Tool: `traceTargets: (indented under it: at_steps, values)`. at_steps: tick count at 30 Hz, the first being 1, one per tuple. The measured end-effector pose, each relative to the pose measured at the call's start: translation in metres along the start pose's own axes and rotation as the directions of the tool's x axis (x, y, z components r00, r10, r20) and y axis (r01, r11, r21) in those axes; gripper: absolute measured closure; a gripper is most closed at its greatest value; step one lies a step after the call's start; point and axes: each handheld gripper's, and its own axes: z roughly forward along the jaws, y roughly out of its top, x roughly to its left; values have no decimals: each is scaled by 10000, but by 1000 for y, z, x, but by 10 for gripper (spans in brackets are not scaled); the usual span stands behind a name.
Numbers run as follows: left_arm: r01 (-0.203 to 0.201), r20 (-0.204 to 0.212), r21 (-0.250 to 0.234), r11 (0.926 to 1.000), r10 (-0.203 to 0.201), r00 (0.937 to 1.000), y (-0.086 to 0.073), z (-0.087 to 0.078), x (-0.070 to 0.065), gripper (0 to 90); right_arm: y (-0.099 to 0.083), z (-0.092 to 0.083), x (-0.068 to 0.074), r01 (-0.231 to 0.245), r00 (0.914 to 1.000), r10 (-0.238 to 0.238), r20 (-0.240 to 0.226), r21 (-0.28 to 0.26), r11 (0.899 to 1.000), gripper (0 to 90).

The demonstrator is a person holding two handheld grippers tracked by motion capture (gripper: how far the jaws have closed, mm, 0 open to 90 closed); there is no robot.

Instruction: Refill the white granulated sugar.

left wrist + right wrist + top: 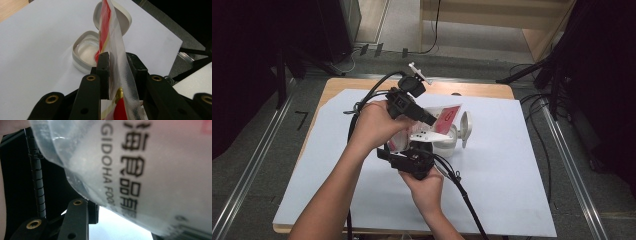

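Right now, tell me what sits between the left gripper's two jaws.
The red and clear plastic packet stands edge-on between the left gripper jaws, above the open white container, as the left gripper view shows.

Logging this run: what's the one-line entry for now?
left gripper: shut on pouch | right gripper: on pouch, grip unclear | white container: open, under pouch

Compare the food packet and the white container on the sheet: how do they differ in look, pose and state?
The packet is a thin, flexible clear-and-red pouch; the container is a rigid white box with rounded corners. The packet is held up off the table, with the left gripper shut on it, while the container rests on the white sheet. The container stands open, its hinged lid tipped back. Both sit near the table's middle.
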Motion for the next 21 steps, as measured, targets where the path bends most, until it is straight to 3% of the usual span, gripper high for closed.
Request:
traceTargets:
  at_steps: [5, 13, 15, 21]
  values:
    - [57, -1, 80, 10000, -57, 10000, -2, 0, 1, 749, -1, 0, -1, -17, 10000, 17, -87, 88, 10000, 625]
    - [155, 238, -31, 9999, -154, 9996, -18, 0, 4, 743, -10, 6, 0, 343, 9993, -346, 113, 285, 9990, 627]
    - [77, 353, -92, 9999, -73, 9993, -22, 0, 6, 734, -12, 7, 0, 478, 9987, -485, 176, 363, 9982, 627]
    - [432, 390, 214, 9988, -440, 9983, -31, 2, 13, 747, -20, 11, 0, 1198, 9918, -1225, 374, 688, 9904, 626]
